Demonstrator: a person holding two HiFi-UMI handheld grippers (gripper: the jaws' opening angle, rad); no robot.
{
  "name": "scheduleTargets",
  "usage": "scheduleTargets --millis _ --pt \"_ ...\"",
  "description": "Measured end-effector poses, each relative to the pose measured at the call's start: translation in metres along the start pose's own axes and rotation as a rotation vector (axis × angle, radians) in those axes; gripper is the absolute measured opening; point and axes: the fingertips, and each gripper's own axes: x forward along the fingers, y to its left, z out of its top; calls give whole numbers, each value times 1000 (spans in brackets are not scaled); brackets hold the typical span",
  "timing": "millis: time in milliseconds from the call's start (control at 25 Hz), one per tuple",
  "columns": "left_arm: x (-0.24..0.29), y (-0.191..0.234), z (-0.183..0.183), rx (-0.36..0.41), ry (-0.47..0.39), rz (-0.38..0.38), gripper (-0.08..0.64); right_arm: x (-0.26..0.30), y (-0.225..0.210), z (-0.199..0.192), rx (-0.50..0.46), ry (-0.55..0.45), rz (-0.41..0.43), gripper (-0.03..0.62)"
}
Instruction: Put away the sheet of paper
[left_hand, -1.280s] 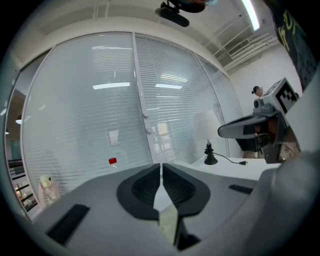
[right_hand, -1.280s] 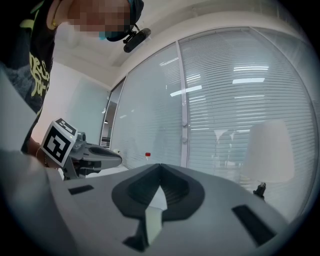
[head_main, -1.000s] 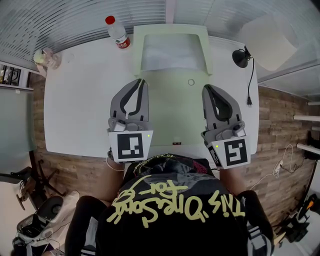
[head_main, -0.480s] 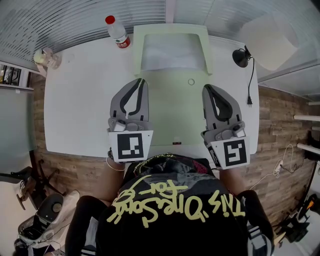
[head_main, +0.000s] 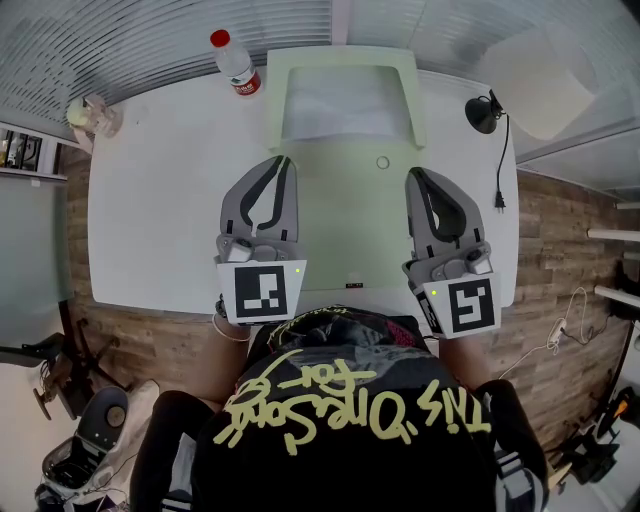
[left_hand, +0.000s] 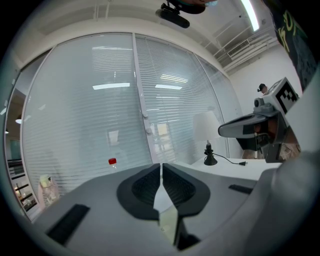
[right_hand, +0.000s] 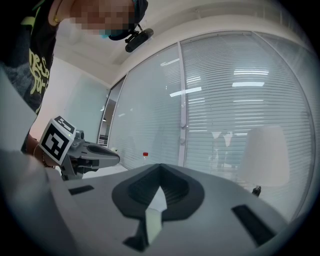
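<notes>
- A person at a white table (head_main: 160, 200) holds the left gripper (head_main: 284, 162) and the right gripper (head_main: 412, 176) level over its near half, one on each side of a pale green folder (head_main: 345, 225); both point away from the body.
- Both pairs of jaws are closed tip to tip with nothing between them; neither gripper touches the task's thing.
- The sheet of paper (head_main: 345, 103) lies flat at the far end of the folder, with green showing along its left, far and right sides; it is well beyond both grippers; whether it rests on the folder or under a clear cover cannot be told.
- The sheet is likely very light, thin and limp; it should sag if lifted by one point and crease if pinched hard; lying flat on a smooth surface, it may slide rather than lift.
- The best hold appears to be the near edge or its two near corners, one gripper on each, so that the sheet hangs level; a lifted corner would give the jaws something to close on.
- A red-capped bottle (head_main: 236, 65) stands just left of the folder's far end; a black lamp (head_main: 484, 113) stands to its right.
</notes>
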Motion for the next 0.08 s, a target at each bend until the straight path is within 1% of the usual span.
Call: scheduleTargets --millis 80 --pt "0 0 0 -5 0 0 20 1 0 1 1 -4 -2 6"
